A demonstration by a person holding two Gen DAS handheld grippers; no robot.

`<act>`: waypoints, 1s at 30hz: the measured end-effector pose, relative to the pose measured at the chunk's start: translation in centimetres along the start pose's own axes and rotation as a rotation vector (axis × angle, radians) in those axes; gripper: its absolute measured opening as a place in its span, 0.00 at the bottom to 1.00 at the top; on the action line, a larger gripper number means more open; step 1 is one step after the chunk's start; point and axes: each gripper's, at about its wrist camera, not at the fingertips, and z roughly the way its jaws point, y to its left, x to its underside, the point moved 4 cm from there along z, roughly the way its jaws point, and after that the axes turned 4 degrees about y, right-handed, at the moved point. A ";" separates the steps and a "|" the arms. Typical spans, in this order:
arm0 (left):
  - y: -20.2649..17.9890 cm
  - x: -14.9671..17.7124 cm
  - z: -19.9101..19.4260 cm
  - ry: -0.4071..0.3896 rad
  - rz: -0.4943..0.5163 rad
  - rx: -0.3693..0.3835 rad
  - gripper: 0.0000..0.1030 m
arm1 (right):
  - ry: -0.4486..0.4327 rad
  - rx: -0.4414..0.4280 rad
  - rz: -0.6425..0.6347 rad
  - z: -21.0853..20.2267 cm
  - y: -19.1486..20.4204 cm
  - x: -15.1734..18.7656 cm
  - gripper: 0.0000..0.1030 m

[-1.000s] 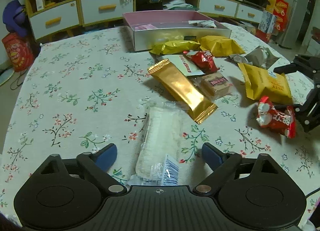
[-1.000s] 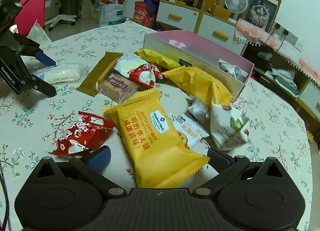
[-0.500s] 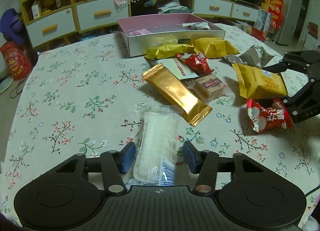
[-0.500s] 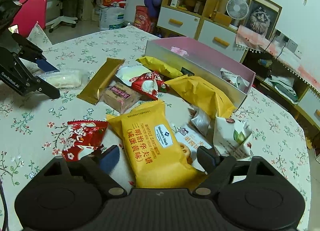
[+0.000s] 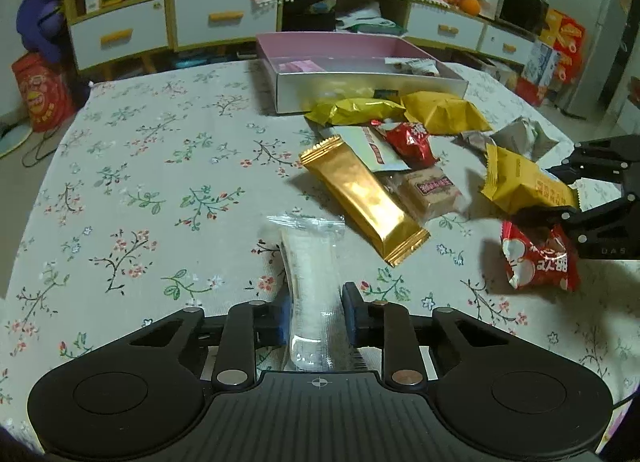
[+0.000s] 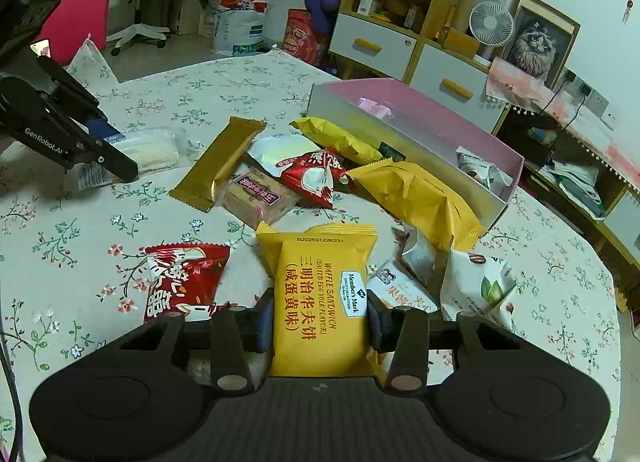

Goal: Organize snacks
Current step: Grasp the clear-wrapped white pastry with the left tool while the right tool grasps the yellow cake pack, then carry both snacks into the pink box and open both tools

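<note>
Both grippers' jaws, wide a second ago, are now clamping: the left gripper [image 5: 316, 312] is pinching the clear-wrapped rice cracker [image 5: 310, 270], the right gripper [image 6: 320, 324] the yellow waffle sandwich pack [image 6: 322, 298] (both probably boxward). The pink box [image 5: 360, 83] is sitting at 12 o'clock.

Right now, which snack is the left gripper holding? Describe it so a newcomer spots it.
On the floral tablecloth, nearer than the pink box, the left gripper clamps a clear packet. It lies left of the gold bar, the only see-through wrapper, white inside.
</note>
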 end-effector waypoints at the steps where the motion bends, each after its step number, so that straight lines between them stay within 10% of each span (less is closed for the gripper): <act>1: 0.0 0.0 0.0 -0.001 -0.003 -0.002 0.21 | -0.001 0.001 0.002 0.0 0.0 -0.1 0.11; 30: -0.7 -5.3 -1.9 -0.092 -0.093 -0.026 0.15 | -0.103 0.035 0.104 -1.6 -1.9 -4.4 0.10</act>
